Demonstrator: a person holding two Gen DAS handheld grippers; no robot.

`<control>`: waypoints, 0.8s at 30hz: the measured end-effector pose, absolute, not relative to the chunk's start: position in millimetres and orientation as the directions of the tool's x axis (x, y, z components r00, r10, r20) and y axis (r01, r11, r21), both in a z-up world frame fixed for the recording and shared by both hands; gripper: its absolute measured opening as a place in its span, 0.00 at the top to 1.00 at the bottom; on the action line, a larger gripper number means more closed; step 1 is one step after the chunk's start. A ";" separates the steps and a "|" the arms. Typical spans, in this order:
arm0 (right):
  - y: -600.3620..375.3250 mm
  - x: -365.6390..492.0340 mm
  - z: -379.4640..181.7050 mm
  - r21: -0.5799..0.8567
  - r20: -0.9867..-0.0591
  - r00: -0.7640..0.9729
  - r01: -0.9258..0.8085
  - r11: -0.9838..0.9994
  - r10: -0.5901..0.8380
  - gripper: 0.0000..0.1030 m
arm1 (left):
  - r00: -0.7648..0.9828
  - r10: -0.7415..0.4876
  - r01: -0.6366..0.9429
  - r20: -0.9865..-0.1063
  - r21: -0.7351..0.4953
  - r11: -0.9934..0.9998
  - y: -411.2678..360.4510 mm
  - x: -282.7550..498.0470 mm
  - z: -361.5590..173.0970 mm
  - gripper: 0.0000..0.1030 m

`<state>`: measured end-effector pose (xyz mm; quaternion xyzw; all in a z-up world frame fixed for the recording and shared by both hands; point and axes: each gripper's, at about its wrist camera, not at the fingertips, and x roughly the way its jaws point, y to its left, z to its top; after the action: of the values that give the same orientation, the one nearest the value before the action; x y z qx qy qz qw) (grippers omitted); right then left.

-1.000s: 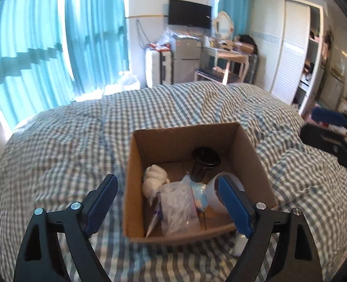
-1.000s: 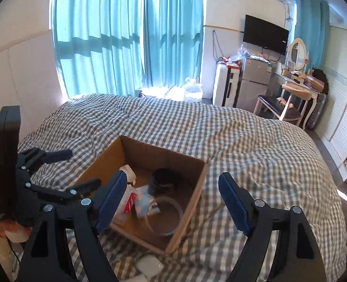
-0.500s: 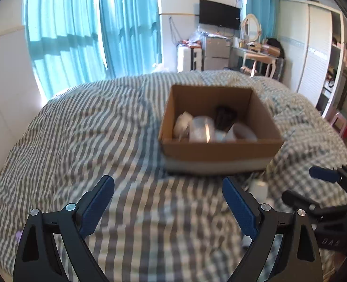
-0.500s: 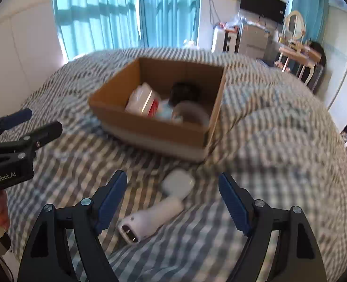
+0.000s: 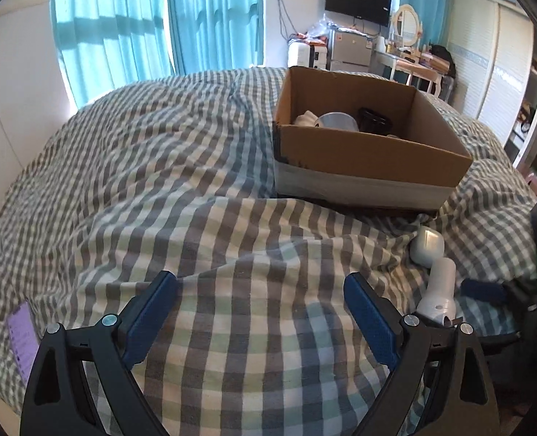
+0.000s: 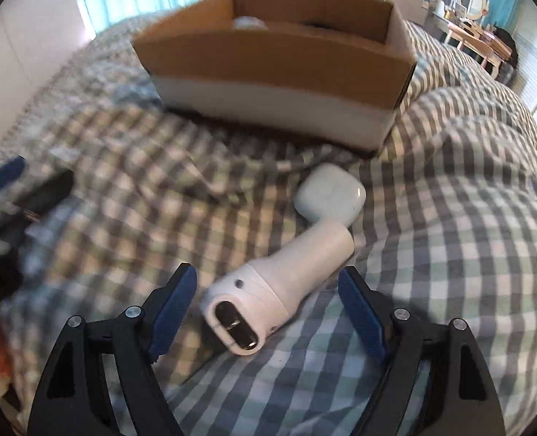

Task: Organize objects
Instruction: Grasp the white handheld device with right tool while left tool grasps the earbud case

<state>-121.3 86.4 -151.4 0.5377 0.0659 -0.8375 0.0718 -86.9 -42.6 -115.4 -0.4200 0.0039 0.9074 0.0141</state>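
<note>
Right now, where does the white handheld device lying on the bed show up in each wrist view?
Left wrist: the white handheld device is at the lower right, beyond the left gripper's right finger, on the checked duvet.
Right wrist: it is at lower centre, between the open right gripper's fingers.
Shared landmark: the cardboard box, behind the device's head in both views.

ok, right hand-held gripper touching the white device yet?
Apart. Right wrist view shows the right hand-held gripper open, bedding visible between each blue pad and the white device.
</note>
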 end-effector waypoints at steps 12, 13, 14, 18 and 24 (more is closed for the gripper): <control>74.6 -130.5 -177.1 -0.068 -0.932 -0.362 0.249 -0.966 -0.027 0.28 | -0.643 0.048 -0.030 -0.764 -0.037 -0.999 -46.1 -86.2 -117.4 0.07; 76.0 -126.1 -173.8 -0.038 -0.928 -0.367 0.265 -0.964 -0.064 0.41 | -0.644 0.048 -0.030 -0.764 -0.037 -0.999 -46.7 -86.5 -117.1 0.07; 77.2 -123.3 -171.3 -0.030 -0.925 -0.374 0.269 -0.963 -0.076 0.46 | -0.644 0.047 -0.030 -0.764 -0.036 -0.999 -46.4 -86.3 -117.0 0.07; 85.5 -111.8 -151.3 0.007 -0.897 -0.424 0.276 -0.961 -0.128 0.48 | -0.640 0.036 -0.029 -0.768 -0.022 -0.999 -45.6 -87.4 -116.7 0.07; 111.1 -94.6 -86.4 -0.037 -0.797 -0.589 0.268 -0.963 -0.134 0.48 | -0.626 0.010 -0.039 -0.780 0.018 -0.999 -35.1 -92.5 -115.9 0.07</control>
<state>-94.6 111.1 -86.4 0.4388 0.0767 -0.8881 0.1132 -92.5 -35.1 -115.9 -0.4322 0.0164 0.9015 0.0137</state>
